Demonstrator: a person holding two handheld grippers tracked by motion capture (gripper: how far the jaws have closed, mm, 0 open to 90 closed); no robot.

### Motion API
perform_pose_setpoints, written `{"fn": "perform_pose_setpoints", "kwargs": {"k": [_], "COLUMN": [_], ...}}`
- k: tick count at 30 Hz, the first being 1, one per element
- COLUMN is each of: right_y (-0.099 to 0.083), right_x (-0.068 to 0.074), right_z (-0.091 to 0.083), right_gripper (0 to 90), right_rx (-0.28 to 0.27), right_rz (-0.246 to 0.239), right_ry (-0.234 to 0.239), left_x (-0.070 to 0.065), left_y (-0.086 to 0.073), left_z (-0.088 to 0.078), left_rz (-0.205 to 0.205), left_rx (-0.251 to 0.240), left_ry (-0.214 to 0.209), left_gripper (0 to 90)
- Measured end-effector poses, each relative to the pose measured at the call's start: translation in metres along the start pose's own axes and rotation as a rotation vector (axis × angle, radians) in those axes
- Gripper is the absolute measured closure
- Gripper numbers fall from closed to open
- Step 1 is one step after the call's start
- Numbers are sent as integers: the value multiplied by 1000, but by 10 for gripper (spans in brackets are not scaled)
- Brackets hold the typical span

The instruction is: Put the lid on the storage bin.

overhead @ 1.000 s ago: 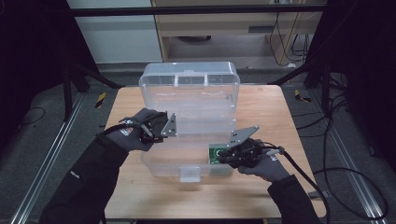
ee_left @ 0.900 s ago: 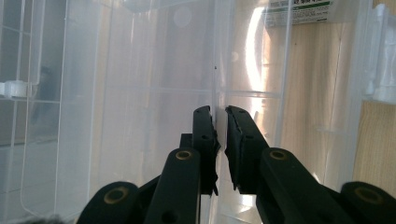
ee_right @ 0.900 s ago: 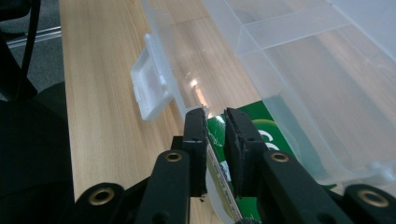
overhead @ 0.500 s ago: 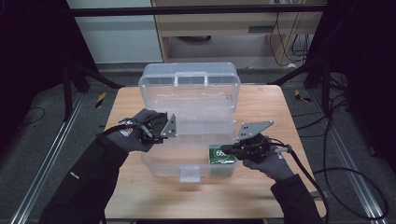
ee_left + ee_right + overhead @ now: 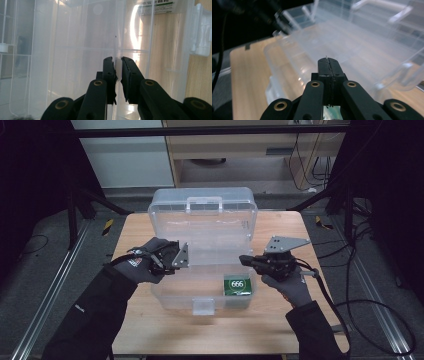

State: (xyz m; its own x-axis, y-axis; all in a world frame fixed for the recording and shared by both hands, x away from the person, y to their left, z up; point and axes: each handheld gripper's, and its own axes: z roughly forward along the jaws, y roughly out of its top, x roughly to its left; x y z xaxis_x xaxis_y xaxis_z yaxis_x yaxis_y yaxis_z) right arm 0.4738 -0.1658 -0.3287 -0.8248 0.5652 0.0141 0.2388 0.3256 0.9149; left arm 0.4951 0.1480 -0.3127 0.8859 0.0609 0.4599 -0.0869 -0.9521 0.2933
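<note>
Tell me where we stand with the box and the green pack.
Done: the green pack lies inside the clear box, at its front right corner. In hand: the left gripper pinches the box wall, and the right gripper, jaws shut and empty, hovers above the pack. Left: the lid stands open.

This looks like a lab or workshop. A wooden table (image 5: 150, 330) stands inside a dark metal frame (image 5: 210, 130), with cables (image 5: 370, 315) across grey carpet (image 5: 40, 290).
</note>
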Motion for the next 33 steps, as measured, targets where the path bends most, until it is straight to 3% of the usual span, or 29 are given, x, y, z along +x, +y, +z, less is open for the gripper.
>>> {"fn": "perform_pose_setpoints", "kwargs": {"k": [6, 12, 18, 33], "right_y": [11, 13, 13, 11], "right_x": [-20, -42, -52, -55], "right_z": [5, 14, 17, 16], "right_gripper": [900, 900, 900, 900], "right_rx": [-46, -50, -37, -38], "right_rz": [59, 104, 126, 136], "right_ry": [-88, -158, -173, -201], "left_x": [-1, -1, -3, -8], "left_y": [0, -2, -3, -4], "left_z": [0, 0, 0, 1], "left_rz": [-2, 0, 1, 10], "left_rx": [-4, -9, -10, -21], "left_ry": [1, -5, -10, -21], "left_gripper": [807, 806, 806, 800]}}
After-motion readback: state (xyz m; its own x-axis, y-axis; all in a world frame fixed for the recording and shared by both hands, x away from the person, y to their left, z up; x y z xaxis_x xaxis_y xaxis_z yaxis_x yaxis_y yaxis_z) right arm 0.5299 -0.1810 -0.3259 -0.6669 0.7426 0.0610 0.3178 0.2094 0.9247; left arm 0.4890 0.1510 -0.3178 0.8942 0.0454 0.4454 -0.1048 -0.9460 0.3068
